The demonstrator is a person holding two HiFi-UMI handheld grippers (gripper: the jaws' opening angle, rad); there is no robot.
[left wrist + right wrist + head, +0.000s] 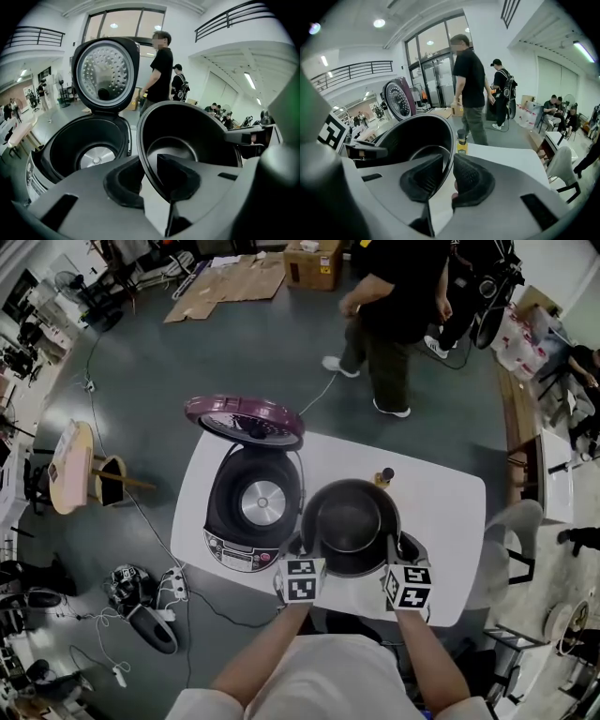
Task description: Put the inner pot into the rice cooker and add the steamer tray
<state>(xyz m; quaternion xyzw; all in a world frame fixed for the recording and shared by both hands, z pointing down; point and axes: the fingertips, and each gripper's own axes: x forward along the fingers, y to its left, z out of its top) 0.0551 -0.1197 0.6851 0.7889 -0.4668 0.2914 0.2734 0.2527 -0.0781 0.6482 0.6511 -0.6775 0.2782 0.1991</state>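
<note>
The black inner pot (350,521) hangs above the white table (441,493), just right of the rice cooker (251,507). The cooker's maroon lid (244,418) stands open and its silver heating plate shows. My left gripper (302,554) is shut on the pot's left rim, and my right gripper (401,554) is shut on its right rim. In the left gripper view the pot's rim (145,154) runs between the pads of the left gripper (149,180), beside the open cooker (89,150). In the right gripper view the right gripper (449,180) pinches the pot (417,138). I cannot pick out a steamer tray.
A small yellow bottle with a black cap (384,476) stands on the table just behind the pot. A person (389,315) stands beyond the table. A chair (516,535) is at the table's right end. Cables and a power strip (150,592) lie on the floor to the left.
</note>
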